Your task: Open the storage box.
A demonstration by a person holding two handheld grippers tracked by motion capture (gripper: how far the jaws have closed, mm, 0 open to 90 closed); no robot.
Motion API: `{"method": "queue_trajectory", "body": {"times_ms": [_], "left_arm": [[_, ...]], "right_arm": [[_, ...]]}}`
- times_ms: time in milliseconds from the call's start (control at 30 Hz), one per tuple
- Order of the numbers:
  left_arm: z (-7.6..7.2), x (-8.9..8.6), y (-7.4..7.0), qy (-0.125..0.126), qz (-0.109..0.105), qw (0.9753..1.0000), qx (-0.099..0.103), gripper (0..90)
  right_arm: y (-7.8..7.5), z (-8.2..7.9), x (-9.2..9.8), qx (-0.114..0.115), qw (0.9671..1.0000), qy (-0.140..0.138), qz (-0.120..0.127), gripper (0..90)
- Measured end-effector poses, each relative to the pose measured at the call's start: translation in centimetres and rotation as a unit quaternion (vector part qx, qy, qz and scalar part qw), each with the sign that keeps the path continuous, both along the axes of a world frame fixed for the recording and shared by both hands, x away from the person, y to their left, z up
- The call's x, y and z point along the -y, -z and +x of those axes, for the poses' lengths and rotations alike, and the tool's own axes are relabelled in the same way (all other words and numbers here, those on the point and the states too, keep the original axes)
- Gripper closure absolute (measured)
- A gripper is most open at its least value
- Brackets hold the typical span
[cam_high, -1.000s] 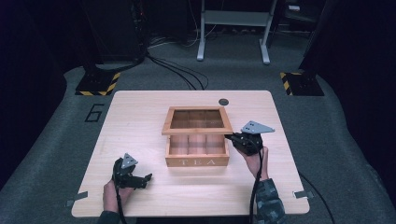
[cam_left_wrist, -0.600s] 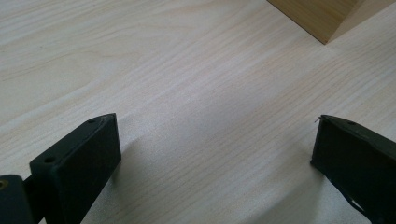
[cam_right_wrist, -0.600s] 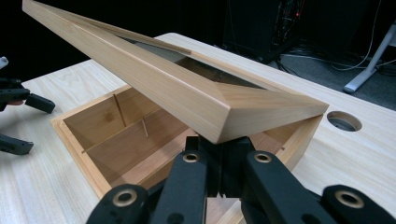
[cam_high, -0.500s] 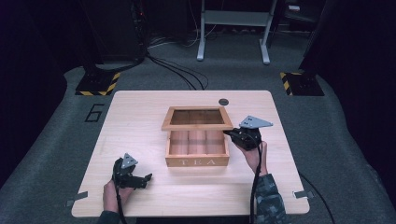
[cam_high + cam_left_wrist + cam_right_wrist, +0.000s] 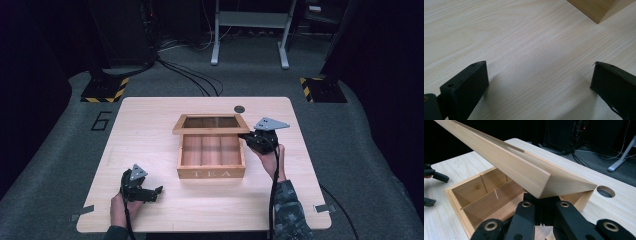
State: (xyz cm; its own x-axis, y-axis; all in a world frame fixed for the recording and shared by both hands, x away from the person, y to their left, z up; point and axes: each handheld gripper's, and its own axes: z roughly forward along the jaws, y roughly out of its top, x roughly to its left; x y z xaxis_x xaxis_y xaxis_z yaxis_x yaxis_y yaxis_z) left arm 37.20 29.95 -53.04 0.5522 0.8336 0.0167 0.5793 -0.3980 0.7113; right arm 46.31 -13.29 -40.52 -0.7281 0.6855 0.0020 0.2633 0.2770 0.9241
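The right gripper (image 5: 248, 138) meets the raised lid (image 5: 210, 124) at its near right corner, above the tea box (image 5: 211, 172). The left gripper (image 5: 152, 192) lies well apart from the box, jaws spread, pointing toward it.

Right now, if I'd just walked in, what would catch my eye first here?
A wooden tea box in the middle of the table, its glass-paned lid raised. The right gripper is at the lid's right corner, under its edge. The left gripper rests open near the table's front left, holding nothing.
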Motion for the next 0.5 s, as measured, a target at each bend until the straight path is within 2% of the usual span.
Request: {"method": "queue_trajectory", "body": {"times_ms": [500], "left_arm": [[0.0,0.0,0.0,0.000,0.001,1.0000,0.001,1.0]], "right_arm": [[-0.7,1.1,0.0,0.000,1.0000,0.005,-0.001,89.4]]}}
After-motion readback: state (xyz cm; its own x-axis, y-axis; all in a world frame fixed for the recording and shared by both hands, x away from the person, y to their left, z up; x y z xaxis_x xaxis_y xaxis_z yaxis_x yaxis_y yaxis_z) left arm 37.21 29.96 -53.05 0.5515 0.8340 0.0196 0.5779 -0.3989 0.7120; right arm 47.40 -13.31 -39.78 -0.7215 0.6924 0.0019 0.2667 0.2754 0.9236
